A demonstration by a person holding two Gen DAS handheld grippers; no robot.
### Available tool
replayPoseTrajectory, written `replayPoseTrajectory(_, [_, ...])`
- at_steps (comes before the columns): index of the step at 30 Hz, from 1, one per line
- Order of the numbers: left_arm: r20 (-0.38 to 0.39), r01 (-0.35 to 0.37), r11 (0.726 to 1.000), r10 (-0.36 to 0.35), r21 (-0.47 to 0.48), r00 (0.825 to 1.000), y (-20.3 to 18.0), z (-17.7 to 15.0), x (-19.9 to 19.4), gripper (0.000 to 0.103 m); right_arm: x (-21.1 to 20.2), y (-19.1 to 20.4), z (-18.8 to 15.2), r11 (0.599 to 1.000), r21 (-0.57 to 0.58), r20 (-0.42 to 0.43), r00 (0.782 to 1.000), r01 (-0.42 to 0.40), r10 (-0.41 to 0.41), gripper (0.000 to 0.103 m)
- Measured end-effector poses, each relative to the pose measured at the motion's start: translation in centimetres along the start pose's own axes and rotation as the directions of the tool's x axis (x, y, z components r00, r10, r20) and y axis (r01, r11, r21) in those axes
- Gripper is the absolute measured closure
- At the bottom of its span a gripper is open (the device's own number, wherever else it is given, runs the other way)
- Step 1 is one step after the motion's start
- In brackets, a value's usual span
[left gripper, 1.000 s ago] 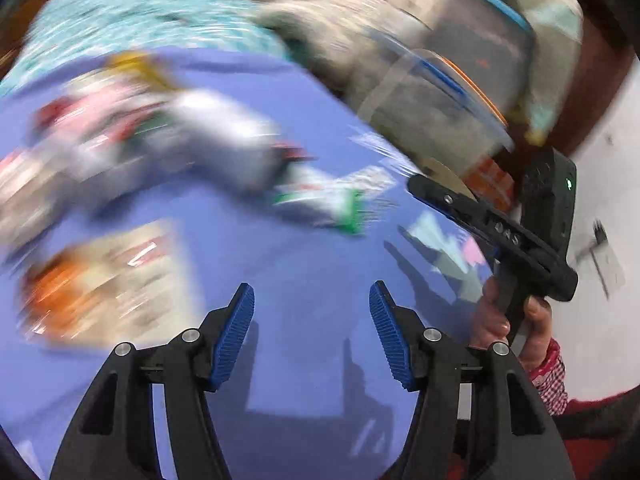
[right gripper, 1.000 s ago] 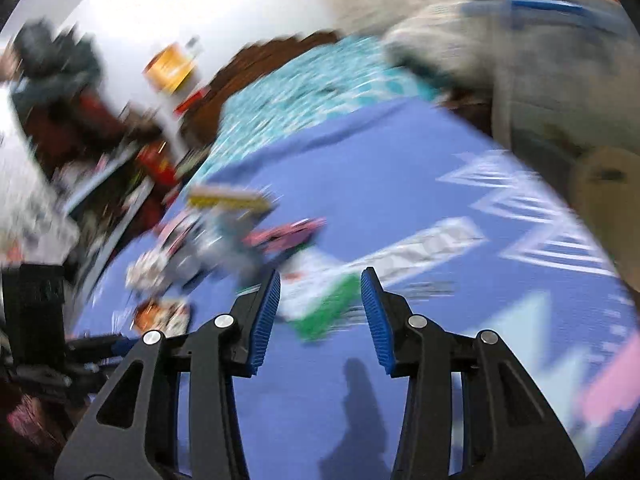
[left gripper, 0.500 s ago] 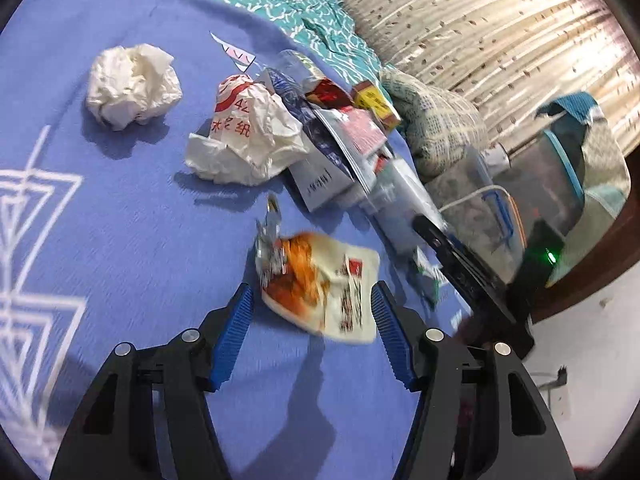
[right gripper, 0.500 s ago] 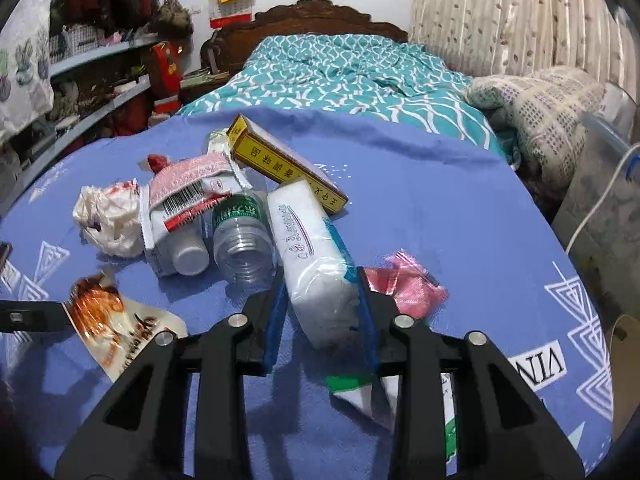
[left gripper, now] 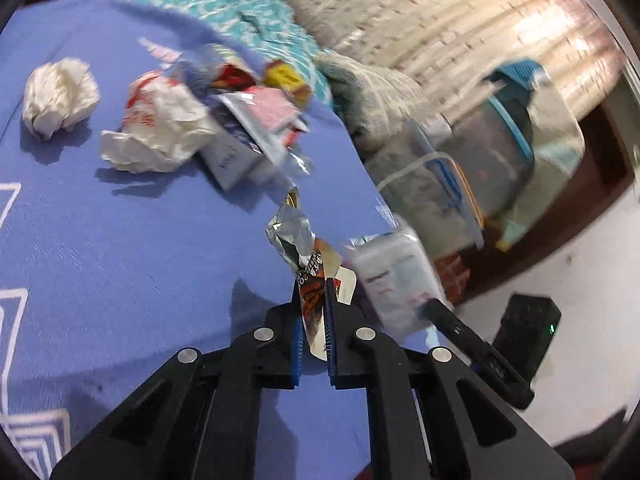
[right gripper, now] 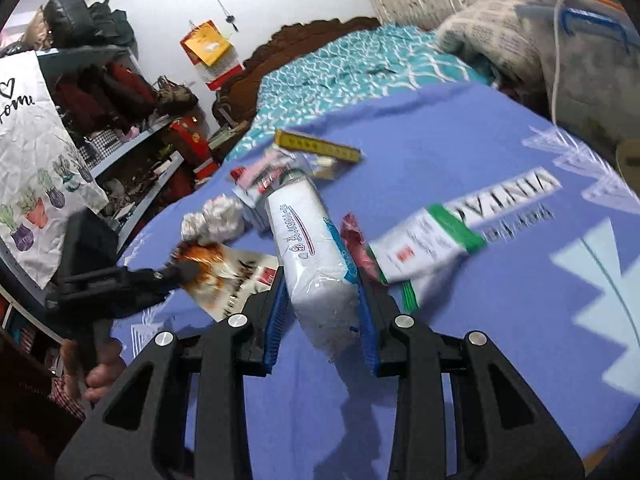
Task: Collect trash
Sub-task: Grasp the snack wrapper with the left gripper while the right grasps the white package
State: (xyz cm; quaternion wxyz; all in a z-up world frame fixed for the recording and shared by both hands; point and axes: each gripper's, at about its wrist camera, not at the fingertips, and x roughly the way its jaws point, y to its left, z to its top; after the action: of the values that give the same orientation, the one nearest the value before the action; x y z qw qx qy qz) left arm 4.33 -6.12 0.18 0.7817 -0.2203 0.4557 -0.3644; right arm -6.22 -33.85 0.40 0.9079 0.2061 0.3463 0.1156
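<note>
The left gripper [left gripper: 312, 312] pinches a wrapper [left gripper: 306, 256]; the right gripper [right gripper: 322, 304] squeezes a tissue pack [right gripper: 312, 248]. Both should hold tight and lift slowly off the bench [left gripper: 120, 240].

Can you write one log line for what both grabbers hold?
left gripper: shut on snack wrapper | right gripper: shut on tissue pack

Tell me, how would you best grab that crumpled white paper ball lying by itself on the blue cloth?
The crumpled paper ball sits apart from the heap of wrappers, with bare blue cloth around it. It is roundish and soft, so I would come from above and pinch across its middle; any side should do. Both grippers are full now.
</note>
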Motion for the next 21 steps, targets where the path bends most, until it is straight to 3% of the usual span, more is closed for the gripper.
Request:
replayPoseTrajectory(3, [-0.056,-0.085,0.991,0.091,0.1,0.994,-1.2,-0.6,0.3,0.094,0.9,0.1,-1.6,1.0,-0.021,-0.063,0.998,0.003,-0.004,0.064])
replayPoseTrajectory(4, [-0.072,-0.118,0.985,0.128,0.128,0.989,-1.4,-0.7,0.6,0.093,1.0,0.4,-2.1,0.999,-0.046,-0.066,0.998,0.009,-0.013,0.059])
replayPoseTrajectory(5, [-0.083,-0.136,0.98,0.148,0.143,0.985,-1.3,-0.9,0.6,0.092,1.1,0.8,-2.6,0.998,-0.064,-0.07,0.997,0.008,-0.013,0.045])
replayPoseTrajectory(6, [-0.1,-0.16,0.978,0.174,0.137,0.98,-1.2,-0.7,1.0,0.08,1.3,1.2,-2.8,0.997,-0.081,-0.085,0.996,0.002,-0.009,0.04])
replayPoseTrajectory(7, [-0.109,-0.169,0.978,0.182,0.122,0.977,-0.4,-0.7,0.9,0.054,1.4,1.7,-3.1,0.995,-0.098,-0.095,0.995,-0.009,-0.001,0.033])
replayPoseTrajectory(9, [-0.089,-0.173,0.983,0.178,0.061,0.98,0.3,-0.7,0.7,0.036,1.8,3.0,-3.5,0.989,-0.146,-0.102,0.995,-0.016,0.001,0.031])
replayPoseTrajectory(13, [-0.088,-0.112,0.994,0.111,-0.012,0.99,1.3,-1.0,0.6,0.033,1.4,4.0,-3.7,0.98,-0.198,-0.09,0.996,-0.014,-0.004,0.028])
replayPoseTrajectory(19, [-0.111,-0.095,0.995,0.092,-0.03,0.99,0.7,-2.1,2.0,0.035,1.7,2.7,-3.2,0.987,-0.158,-0.081,0.997,0.004,-0.017,0.027])
replayPoseTrajectory(20, [-0.103,-0.097,0.995,0.094,-0.025,0.99,0.5,-2.3,1.8,0.035,1.8,2.7,-3.2,0.988,-0.155,-0.082,0.996,0.004,-0.017,0.028])
replayPoseTrajectory(21, [-0.104,-0.09,0.996,0.087,-0.021,0.991,0.2,-2.4,2.1,0.045,1.9,2.6,-3.3,0.988,-0.153,-0.084,0.996,0.004,-0.017,0.028])
